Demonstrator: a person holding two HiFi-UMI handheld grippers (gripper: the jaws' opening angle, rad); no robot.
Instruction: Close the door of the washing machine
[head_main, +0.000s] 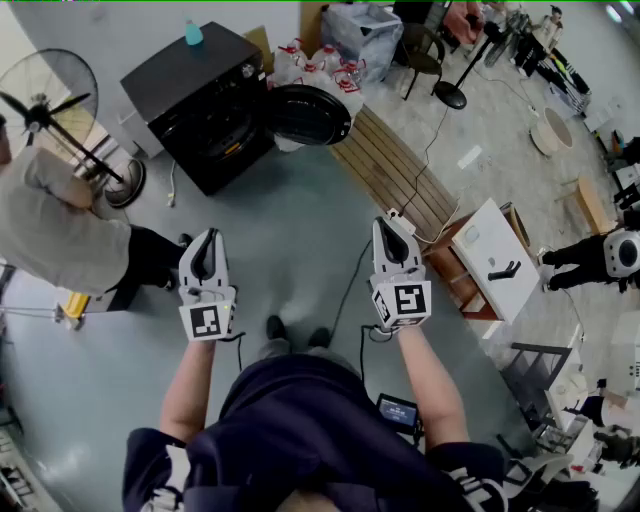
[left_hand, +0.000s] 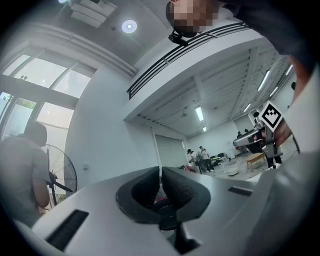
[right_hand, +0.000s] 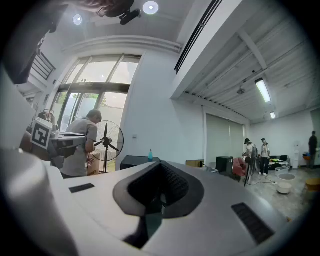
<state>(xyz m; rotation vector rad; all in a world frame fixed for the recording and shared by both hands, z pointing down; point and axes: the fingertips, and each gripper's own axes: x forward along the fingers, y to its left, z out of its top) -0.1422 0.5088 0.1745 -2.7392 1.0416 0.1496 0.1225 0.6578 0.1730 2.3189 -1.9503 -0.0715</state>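
Observation:
The black washing machine (head_main: 195, 100) stands on the grey floor at the far left in the head view, well ahead of both grippers. Its round door (head_main: 310, 114) hangs swung open to the right of the drum. A blue bottle (head_main: 193, 35) stands on top. My left gripper (head_main: 205, 245) and right gripper (head_main: 392, 230) are held side by side in front of me, both pointing toward the machine and touching nothing. In the right gripper view the machine (right_hand: 134, 162) shows far off beyond the shut jaws (right_hand: 159, 167). The left gripper (left_hand: 160, 172) has its pads together, nothing between them.
A person in grey (head_main: 55, 225) bends over at the left beside a standing fan (head_main: 48, 112). A wooden pallet (head_main: 395, 170) lies right of the door, with a white cabinet (head_main: 495, 258) beyond it. A cable (head_main: 352, 280) runs across the floor. Bagged bottles (head_main: 322, 60) sit behind the machine.

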